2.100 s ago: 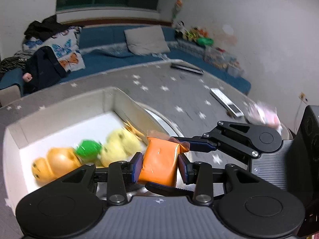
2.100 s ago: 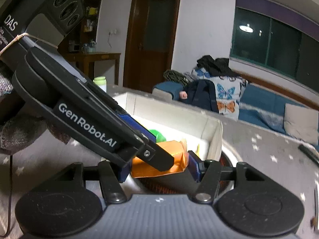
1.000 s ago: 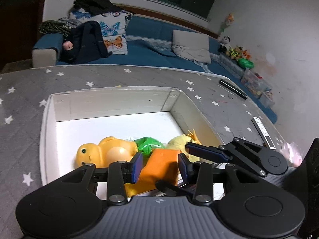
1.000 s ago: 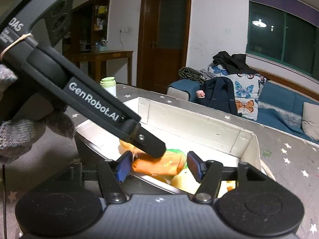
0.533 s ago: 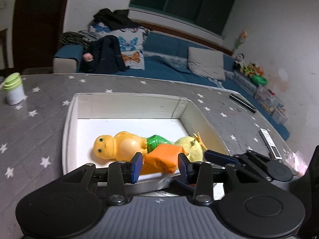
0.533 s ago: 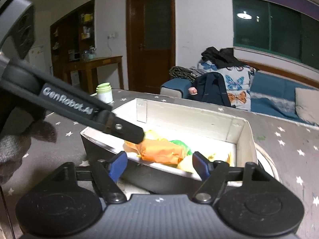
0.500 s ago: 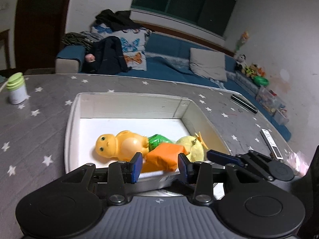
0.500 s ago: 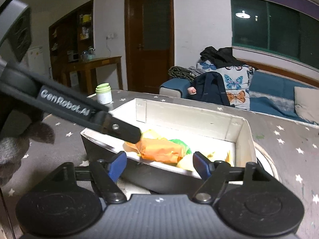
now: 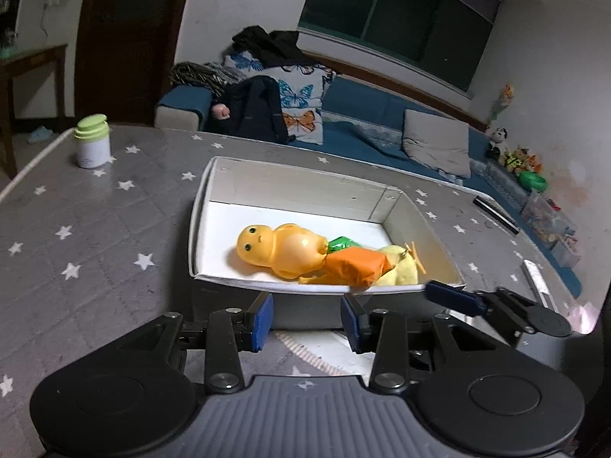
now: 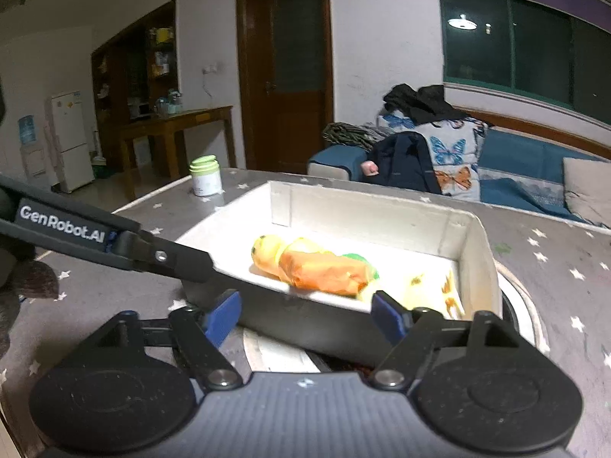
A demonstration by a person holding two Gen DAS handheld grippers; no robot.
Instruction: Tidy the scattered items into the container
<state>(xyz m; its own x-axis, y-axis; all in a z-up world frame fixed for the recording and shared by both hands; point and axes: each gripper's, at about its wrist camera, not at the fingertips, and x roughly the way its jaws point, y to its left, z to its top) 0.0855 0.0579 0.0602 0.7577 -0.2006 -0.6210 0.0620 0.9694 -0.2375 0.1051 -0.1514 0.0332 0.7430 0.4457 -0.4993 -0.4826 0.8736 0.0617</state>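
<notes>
The crinkled orange packet (image 9: 357, 265) lies inside the white rectangular cardboard box (image 9: 298, 187), partly covering a yellow plush toy (image 9: 401, 273). Left tool (image 9: 307, 318) and right tool (image 10: 305, 315) are spread, empty. The box sits on the grey star-patterned worktop (image 9: 95, 229).

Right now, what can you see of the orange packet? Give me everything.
The orange packet looks like a soft, crinkled plastic pouch, plump, apparently sealed. It lies on its side inside the white box, close to the near wall. It rests against the yellow doll and over the pale yellow toy, partly hiding a green item. Neither gripper touches it; the left gripper is open, short of the box.
</notes>
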